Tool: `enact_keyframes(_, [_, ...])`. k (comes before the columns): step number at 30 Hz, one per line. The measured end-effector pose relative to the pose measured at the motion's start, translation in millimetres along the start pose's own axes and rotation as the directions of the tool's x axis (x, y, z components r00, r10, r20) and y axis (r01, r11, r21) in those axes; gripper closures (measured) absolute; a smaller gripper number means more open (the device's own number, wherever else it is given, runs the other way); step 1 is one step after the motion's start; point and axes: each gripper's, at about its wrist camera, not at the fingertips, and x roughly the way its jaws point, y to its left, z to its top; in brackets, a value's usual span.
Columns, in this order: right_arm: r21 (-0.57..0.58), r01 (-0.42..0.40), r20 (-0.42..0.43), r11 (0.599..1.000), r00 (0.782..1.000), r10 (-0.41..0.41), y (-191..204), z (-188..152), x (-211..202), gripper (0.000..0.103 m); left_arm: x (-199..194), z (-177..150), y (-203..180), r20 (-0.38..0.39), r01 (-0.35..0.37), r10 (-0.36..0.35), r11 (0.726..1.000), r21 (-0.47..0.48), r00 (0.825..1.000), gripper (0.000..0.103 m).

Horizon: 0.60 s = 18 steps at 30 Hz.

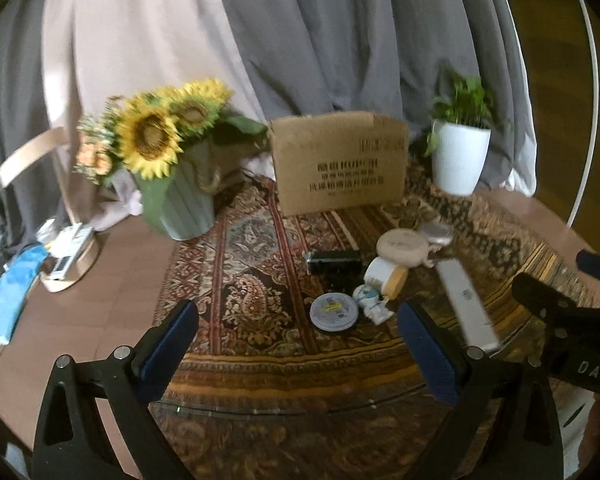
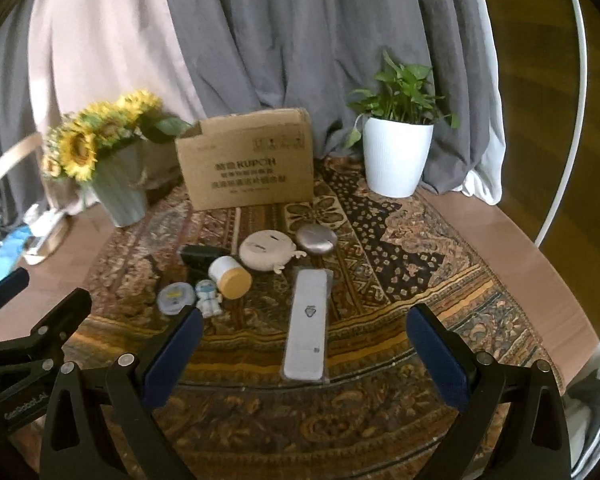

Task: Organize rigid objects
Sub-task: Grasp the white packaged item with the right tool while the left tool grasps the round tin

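1. The left tool point(image 1: 298, 344) is hovering over the patterned cloth point(image 1: 256, 280) covering the desk, its blue-padded fingers point(image 1: 168, 350) standing spread wide with nothing between them.
2. The right tool point(image 2: 304, 354) is likewise hanging spread apart and gripping nothing; the long white bar point(image 2: 307, 322) is lying flat just ahead of it, between the lines of its two fingers and pointing away.
3. Ahead of the left tool, a round grey tin point(image 1: 334, 312) is lying flat, with a small astronaut figure point(image 1: 374, 304) just beside it to the right.
4. A white jar with a tan lid point(image 2: 230, 276) is lying on its side just beyond the figure, a black box point(image 2: 202, 258) sitting to its left.
5. Farther ahead, a round beige case point(image 2: 265, 255) and a grey oval piece point(image 2: 316, 239) are resting side by side.
6. A cardboard box point(image 2: 248, 160) is standing at the far side, between a sunflower vase point(image 2: 120, 192) and a white potted plant point(image 2: 396, 156).
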Motion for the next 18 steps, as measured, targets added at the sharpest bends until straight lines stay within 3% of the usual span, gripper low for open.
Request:
enact_keyframes(7, [-0.002,0.077,-0.031,0.997,0.996,-0.077,13.9,-5.9,43.7,0.001,61.9,-7.0,2.5,-0.09,0.071,-0.07,0.997,0.006,0.994,0.007])
enact_keyframes(18, [0.039,0.051,-0.136,0.998,0.99,-0.046,2.9,-13.9,103.4,0.016,113.8,-12.9,-10.9,-0.166,0.115,-0.109,0.993,0.022,0.98,0.018])
